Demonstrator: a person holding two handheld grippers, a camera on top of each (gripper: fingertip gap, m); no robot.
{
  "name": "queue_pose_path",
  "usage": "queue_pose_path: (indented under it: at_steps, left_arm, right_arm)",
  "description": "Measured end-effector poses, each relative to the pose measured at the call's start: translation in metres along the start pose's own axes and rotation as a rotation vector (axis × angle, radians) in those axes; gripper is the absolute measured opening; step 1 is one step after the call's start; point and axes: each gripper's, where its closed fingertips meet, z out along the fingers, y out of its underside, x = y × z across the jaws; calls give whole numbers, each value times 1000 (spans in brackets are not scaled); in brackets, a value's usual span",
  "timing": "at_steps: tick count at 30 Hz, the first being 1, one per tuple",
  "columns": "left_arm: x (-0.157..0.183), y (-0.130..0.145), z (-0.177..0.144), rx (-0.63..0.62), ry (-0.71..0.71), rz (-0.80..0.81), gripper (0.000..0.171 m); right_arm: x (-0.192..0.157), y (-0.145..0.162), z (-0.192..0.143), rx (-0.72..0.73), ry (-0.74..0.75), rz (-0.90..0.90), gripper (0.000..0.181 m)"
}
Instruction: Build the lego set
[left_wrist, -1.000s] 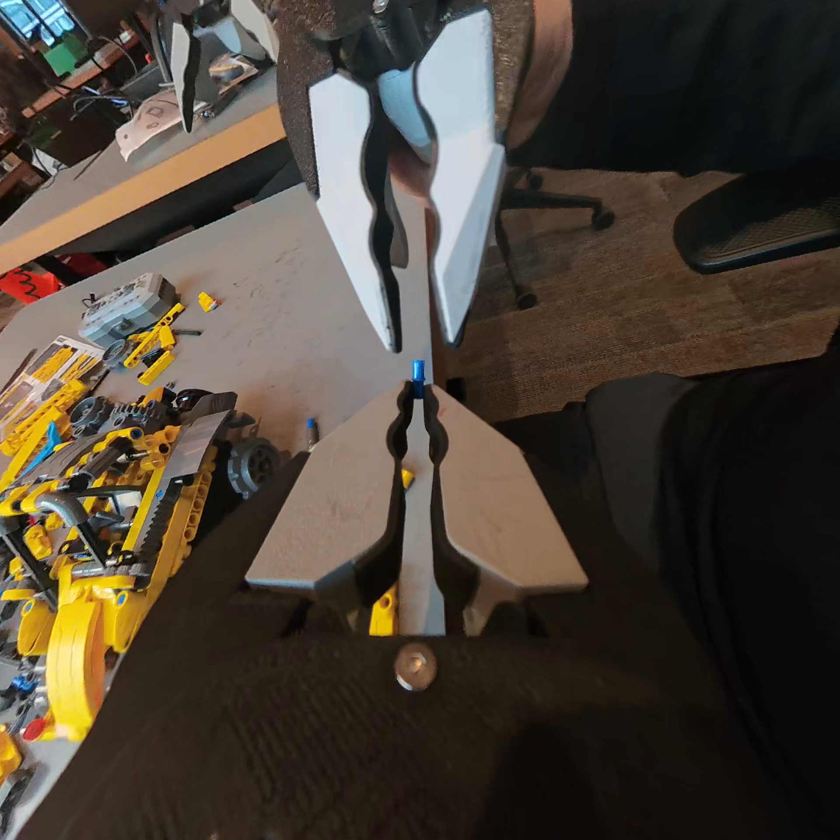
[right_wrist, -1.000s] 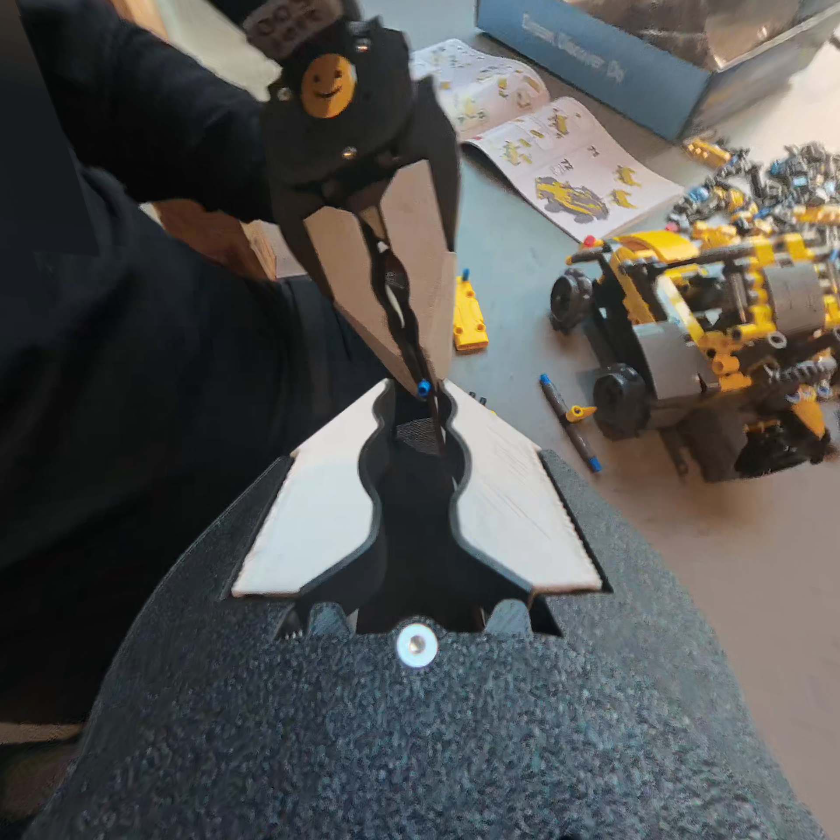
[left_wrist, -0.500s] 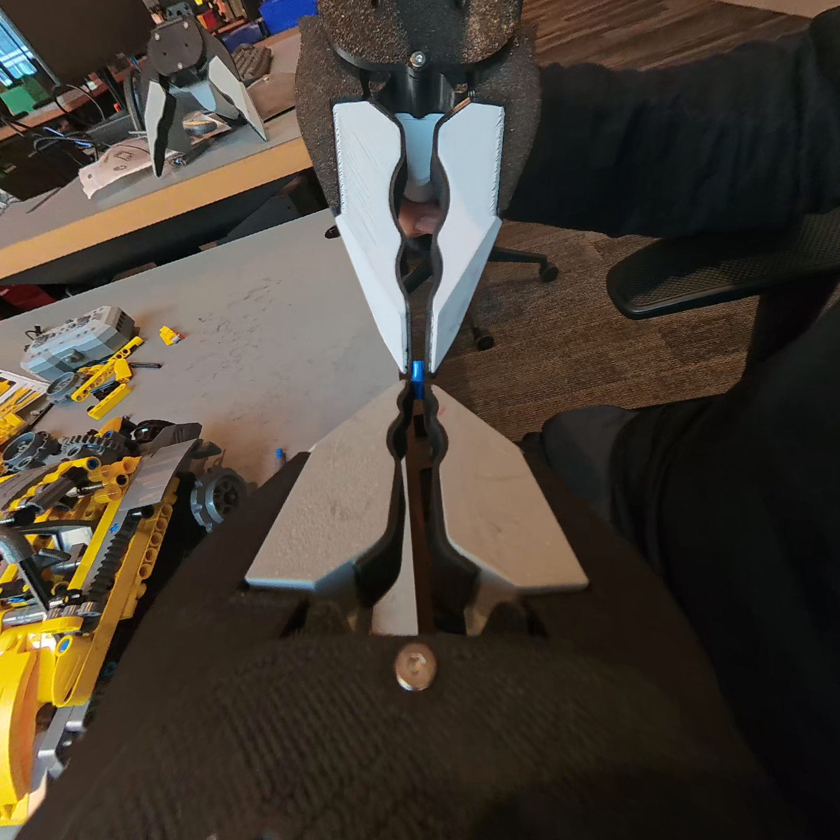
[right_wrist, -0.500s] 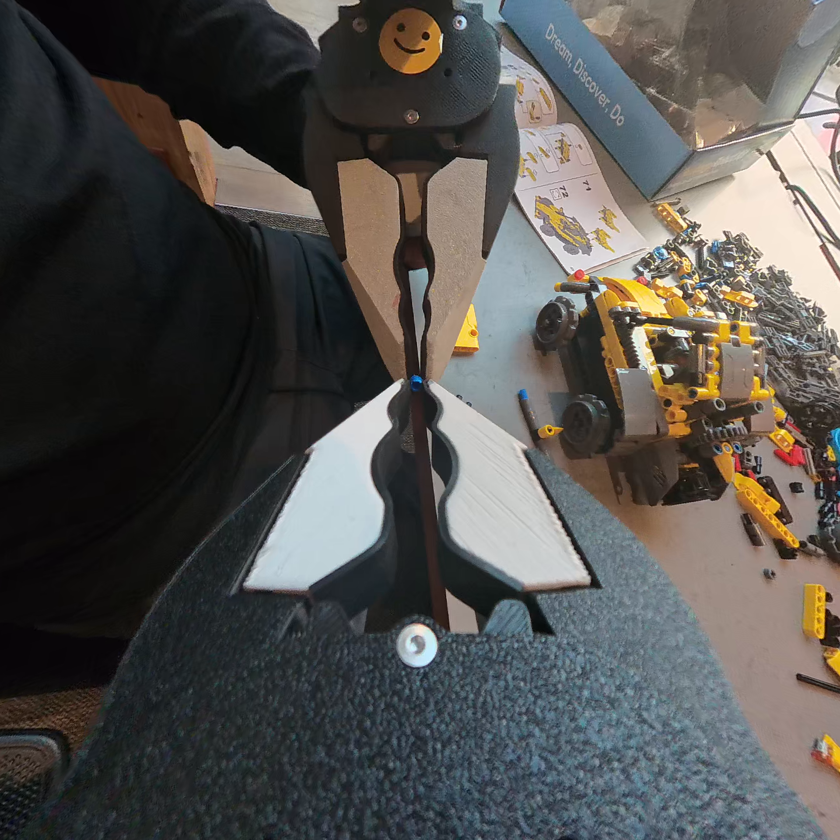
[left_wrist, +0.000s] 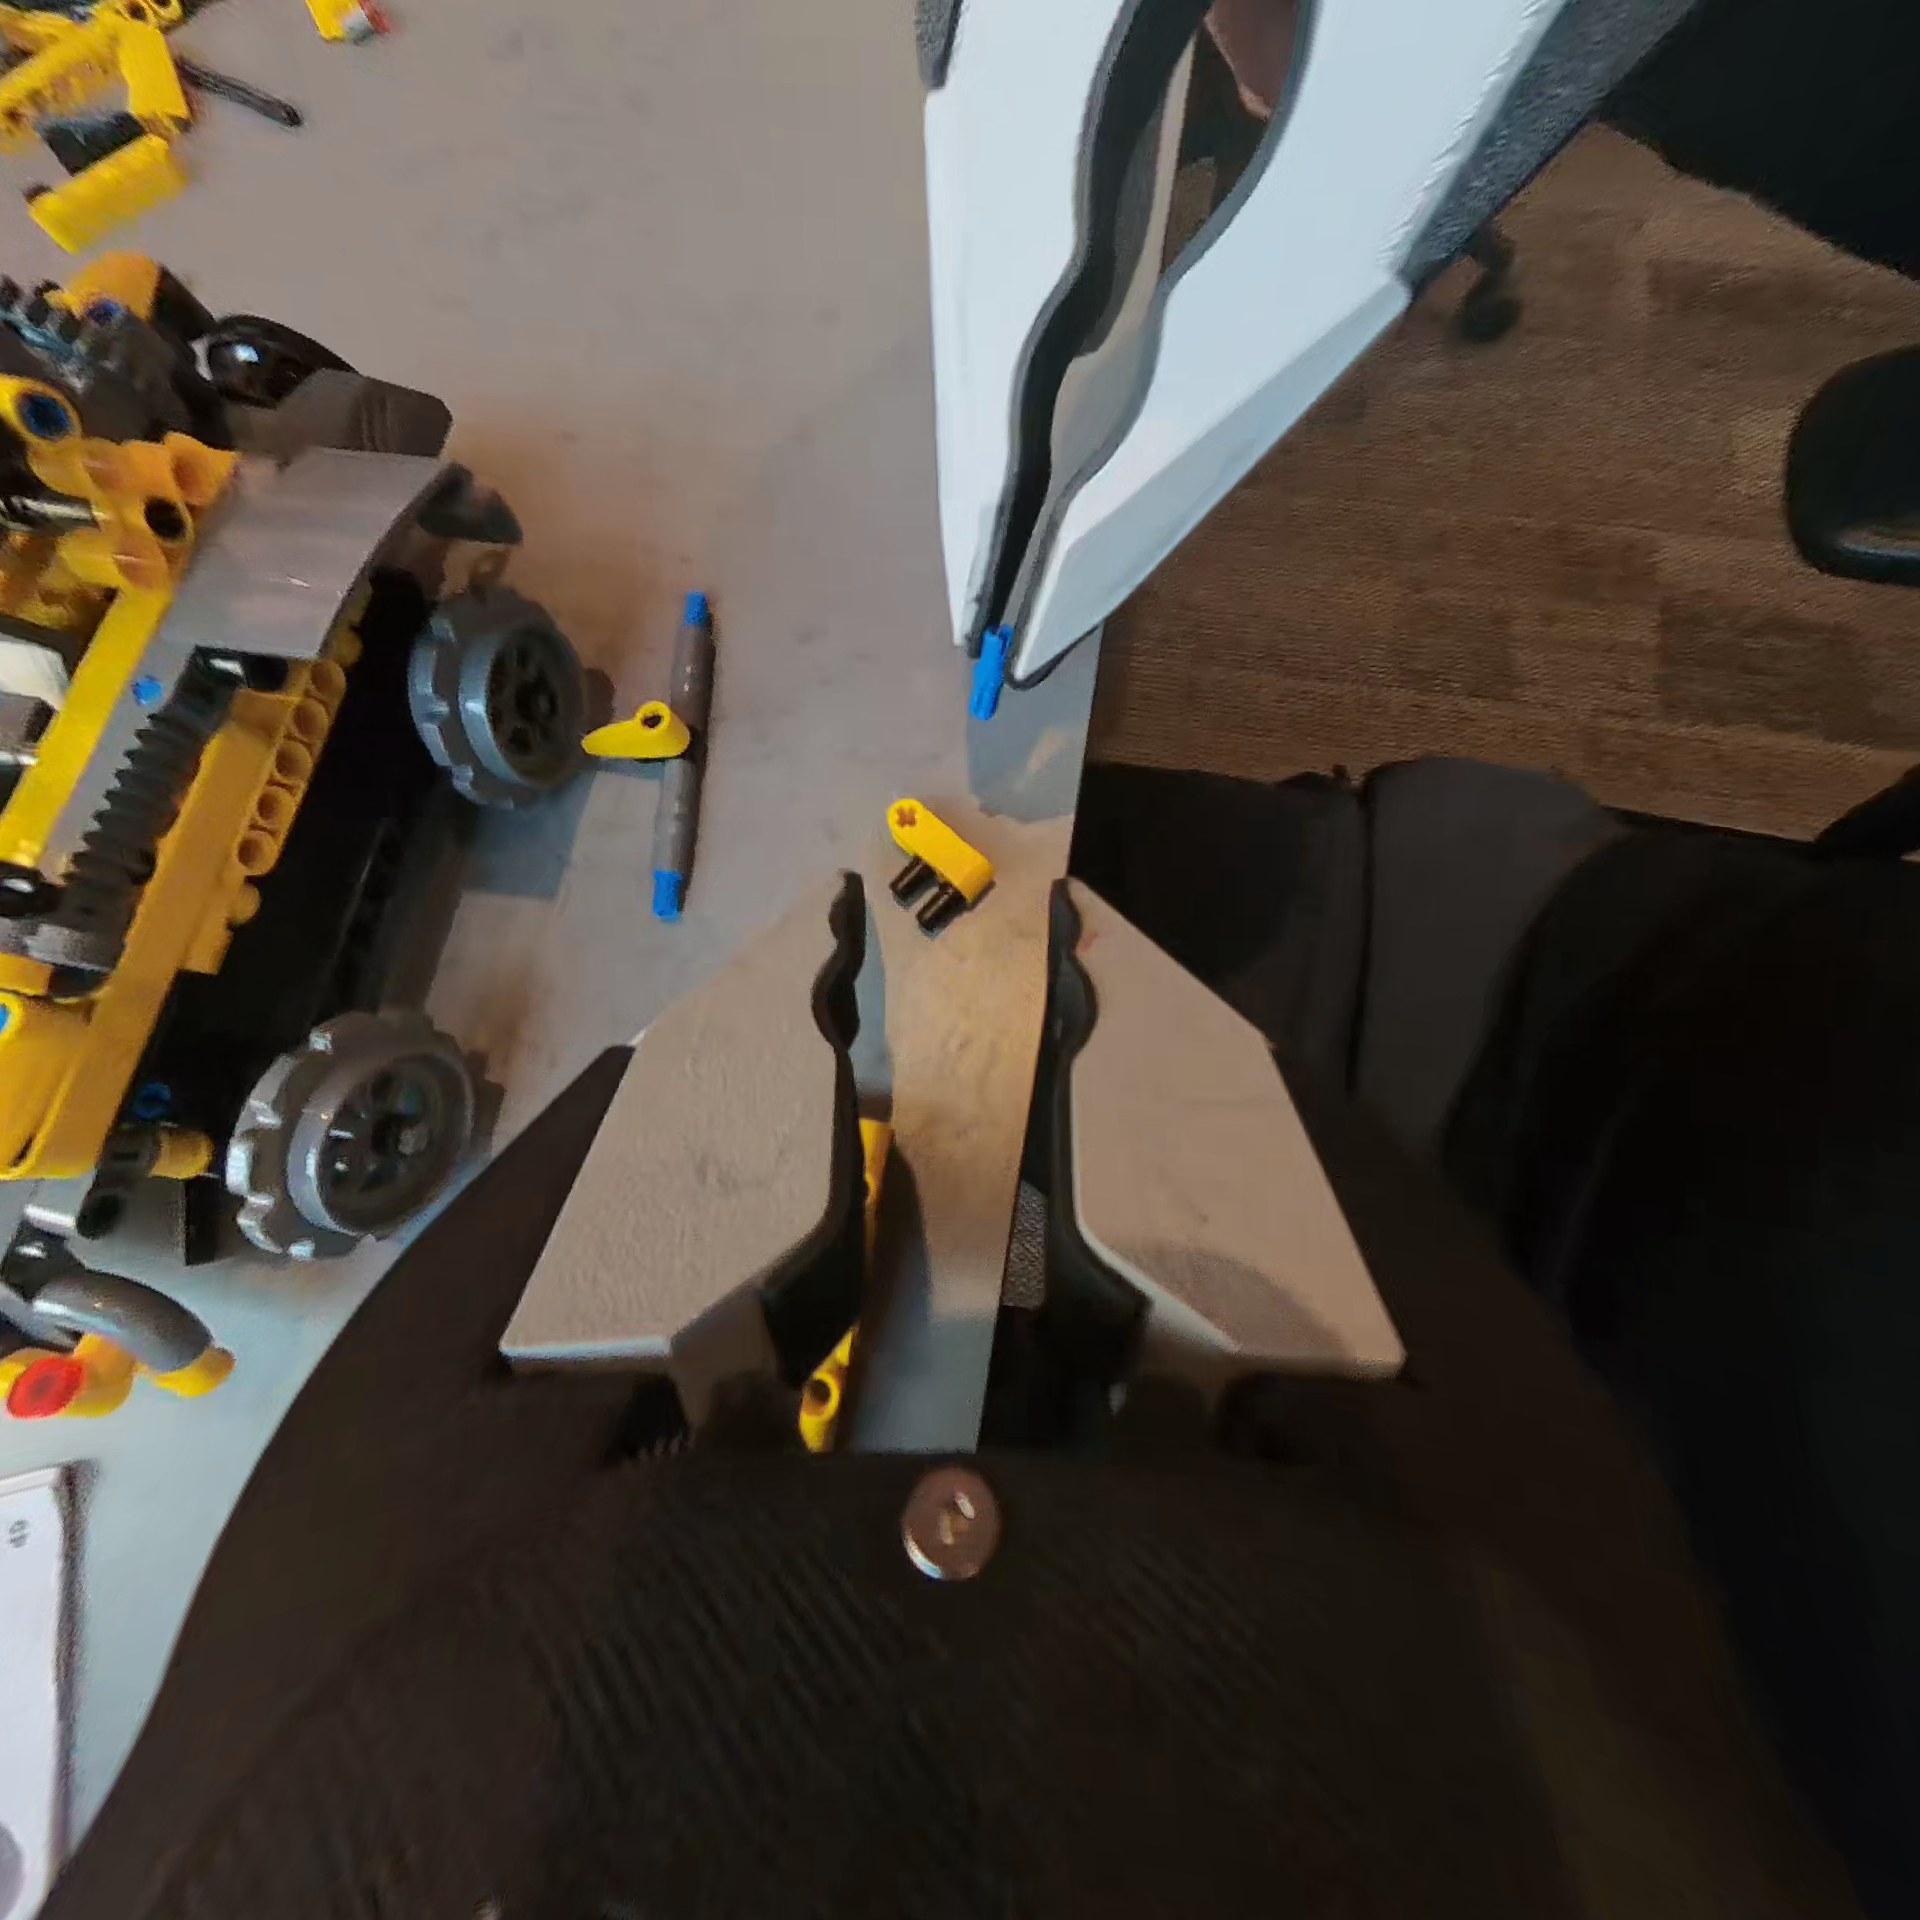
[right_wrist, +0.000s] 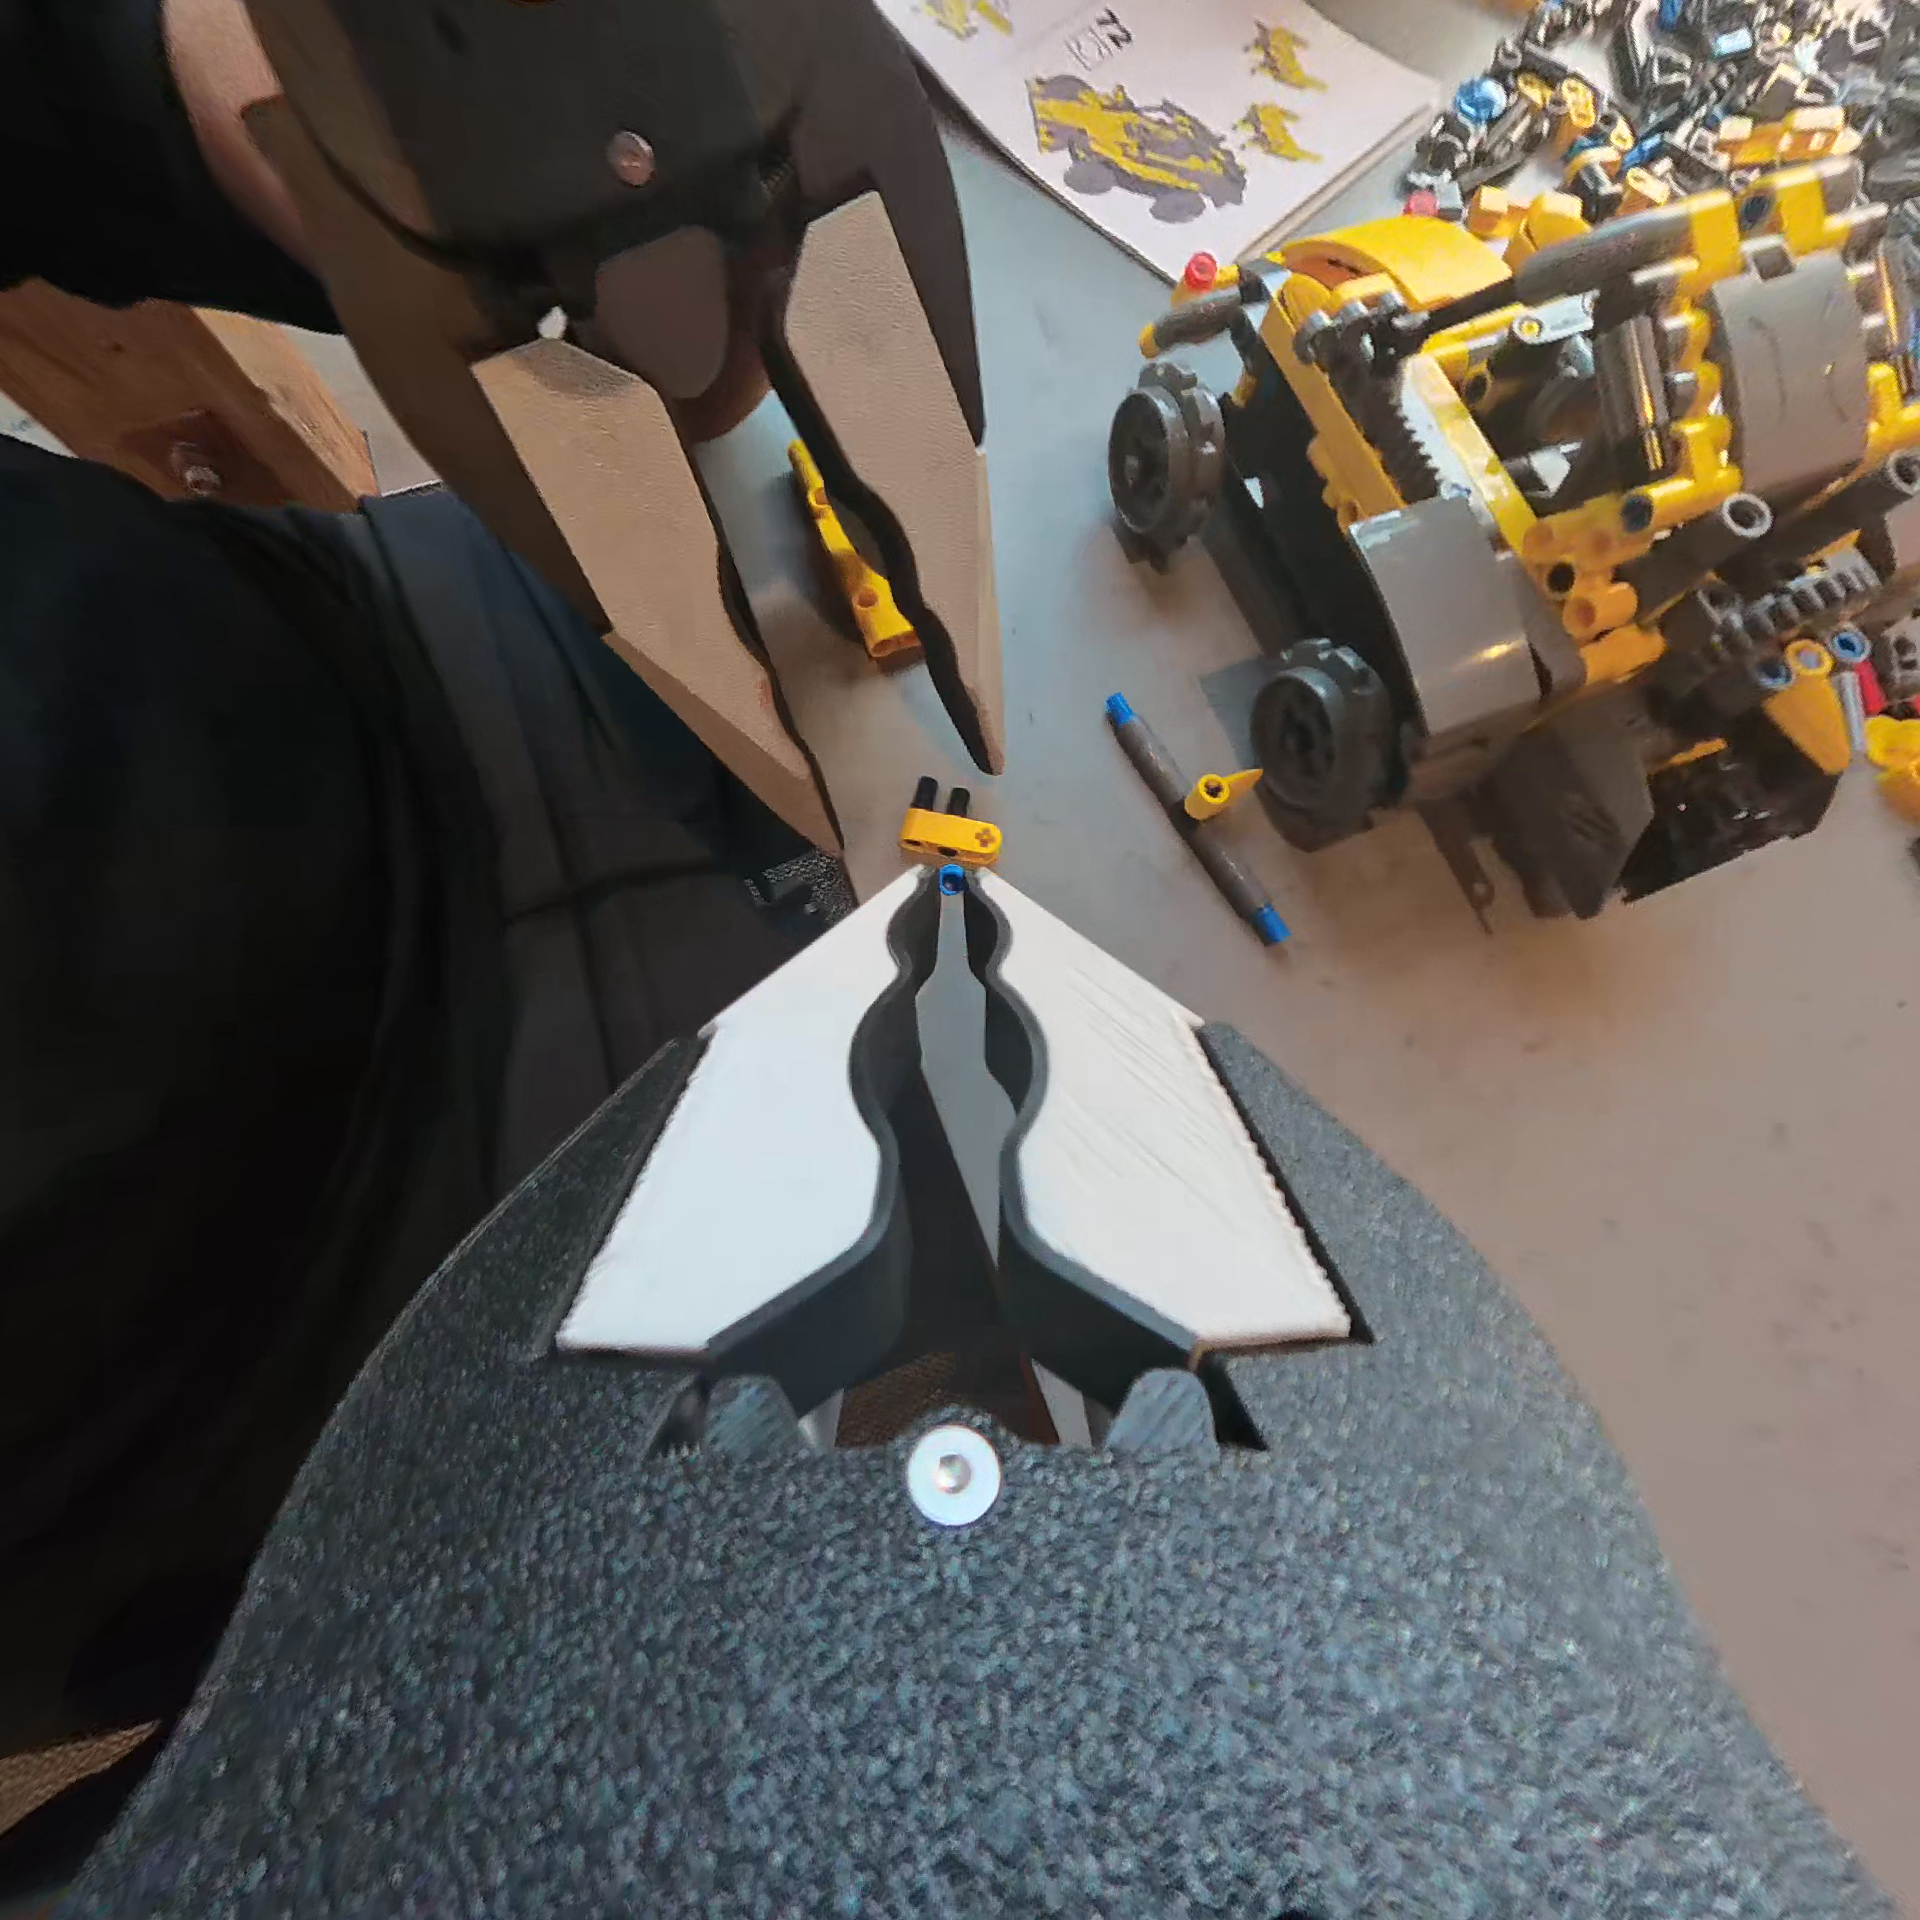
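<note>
Right claw (right_wrist: 948, 883): pinched shut on small blue plastic pin (right_wrist: 950, 880), light, stiff, held by one end. Left claw (left_wrist: 951, 899): spread open, empty, over small yellow plastic connector (left_wrist: 938, 847) near grey worktop (left_wrist: 644, 312) edge.

Grey table (left_wrist: 644, 312): yellow model (right_wrist: 1558, 499), perhaps half-built, loose pieces.

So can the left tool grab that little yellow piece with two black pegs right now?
Probably yes. The left tool is open and empty, and the little yellow piece lies just past its tips on bare table. The right tool, shut on a blue pin, hovers close by.
</note>
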Motion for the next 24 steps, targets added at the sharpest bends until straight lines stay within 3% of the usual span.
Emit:
queue_pose_path:
  at_steps: [13,18,24]
  left_arm:
    - [-4,-4,10,-36,26,70,13]
    - [8,-4,9,-41,162,168,13]
    - [10,-4,9,-28,180,257,12]
  right_arm:
    - [9,5,15,-3,-28,181,4]
    - [3,4,12,-4,-48,129,4]
    - [-3,6,9,-64,-45,28,4]
